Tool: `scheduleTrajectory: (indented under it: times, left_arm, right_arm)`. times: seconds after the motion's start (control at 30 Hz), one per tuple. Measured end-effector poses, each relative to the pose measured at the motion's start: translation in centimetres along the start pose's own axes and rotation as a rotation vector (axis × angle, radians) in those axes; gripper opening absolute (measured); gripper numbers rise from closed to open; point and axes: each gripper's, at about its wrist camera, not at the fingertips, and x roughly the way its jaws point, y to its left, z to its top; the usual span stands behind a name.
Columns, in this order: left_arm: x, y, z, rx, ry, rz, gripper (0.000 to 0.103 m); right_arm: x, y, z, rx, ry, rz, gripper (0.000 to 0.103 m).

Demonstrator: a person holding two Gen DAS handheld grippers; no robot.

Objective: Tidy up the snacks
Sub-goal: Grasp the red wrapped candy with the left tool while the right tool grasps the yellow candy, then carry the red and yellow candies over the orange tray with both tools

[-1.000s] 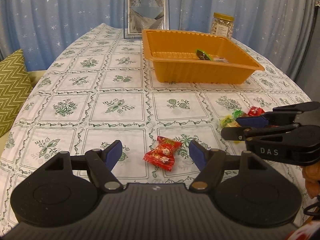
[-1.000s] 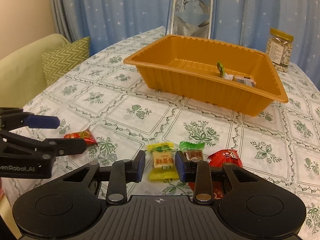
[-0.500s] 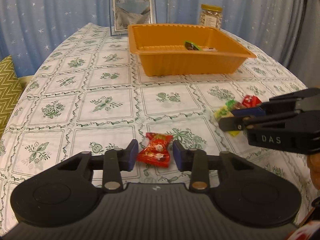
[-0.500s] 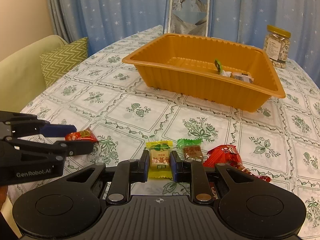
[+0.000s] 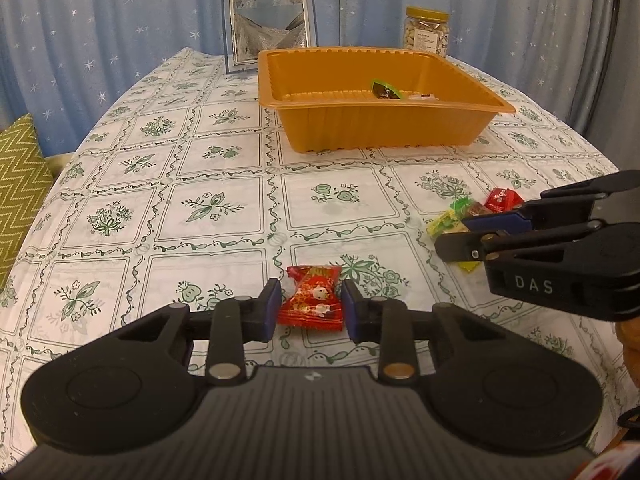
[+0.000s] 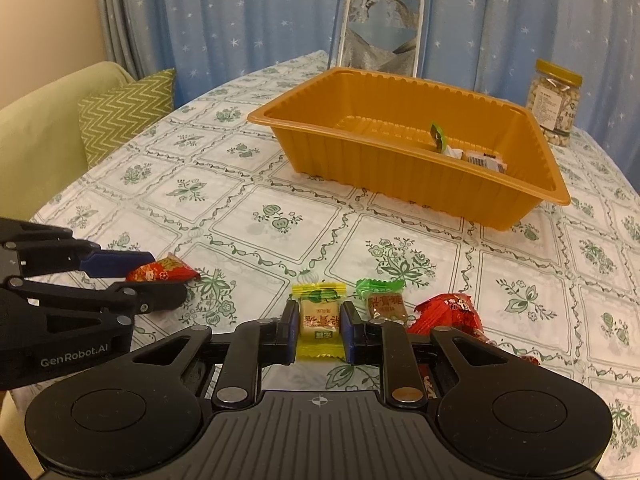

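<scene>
**Snack table: two candies gripped, tray partly filled**

On the floral tablecloth [image 5: 224,208], near its front edge, a red candy [image 5: 314,300] is clamped between the blue pads of the left gripper [image 5: 310,306]. Seen from the right wrist, the same red wrapper [image 6: 162,272] lies just beyond the left gripper's [image 6: 132,276] blue pad.

Item, right side: a yellow candy [image 6: 320,322] is pinched between the closed pads of the right gripper [image 6: 320,330]. Just beside it are listed a green-topped brown candy [image 6: 382,300] and, touching the right finger, a crumpled red candy pile [image 6: 448,314]. These crowd the right flank of the held piece.

Item, centre rear: an orange tray [image 6: 460,188] is set well apart from both grippers. A green wrapper [image 6: 438,136] and white-labelled packets [image 6: 480,158] are held in its far right part; its left half is shown bare. Open cloth is recorded between grippers and tray.

Item, behind the tray: a framed picture [image 6: 382,32] and a lidded nut jar [image 6: 554,102] are placed before a starred blue curtain [image 6: 240,12].

Item, left of the table edge: a green zigzag cushion [image 6: 124,112] on a pale sofa [image 6: 36,136].
</scene>
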Motion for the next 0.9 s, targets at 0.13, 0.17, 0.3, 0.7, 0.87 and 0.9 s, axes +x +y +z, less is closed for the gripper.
scheduleTrajectory:
  times: [0.13, 0.17, 0.3, 0.7, 0.87, 0.9]
  left_arm:
    - [-0.5, -0.1, 0.5, -0.018, -0.021, -0.008, 0.029]
    - [-0.6, -0.2, 0.6, -0.021, -0.026, -0.008, 0.029]
    - [-1.0, -0.5, 1.0, -0.026, -0.040, -0.016, 0.029]
    - [-0.1, -1.2, 0.5, 0.019, 0.010, -0.020, 0.033]
    - [0.5, -1.4, 0.4, 0.035, 0.028, -0.016, 0.033]
    - [0.5, -1.4, 0.3, 0.037, 0.027, -0.016, 0.031]
  right_arm:
    - [-0.8, -0.1, 0.2, 0.004, -0.028, -0.002, 0.022]
    - [-1.1, -0.2, 0.3, 0.010, -0.035, -0.003, 0.022]
    - [-1.8, -0.3, 0.6, 0.023, -0.055, -0.008, 0.022]
    - [-1.8, -0.1, 0.3, 0.021, -0.039, -0.009, 0.022]
    - [-1.6, -0.2, 0.3, 0.030, -0.037, -0.008, 0.022]
    - [-1.6, -0.2, 0.3, 0.031, -0.037, -0.008, 0.022]
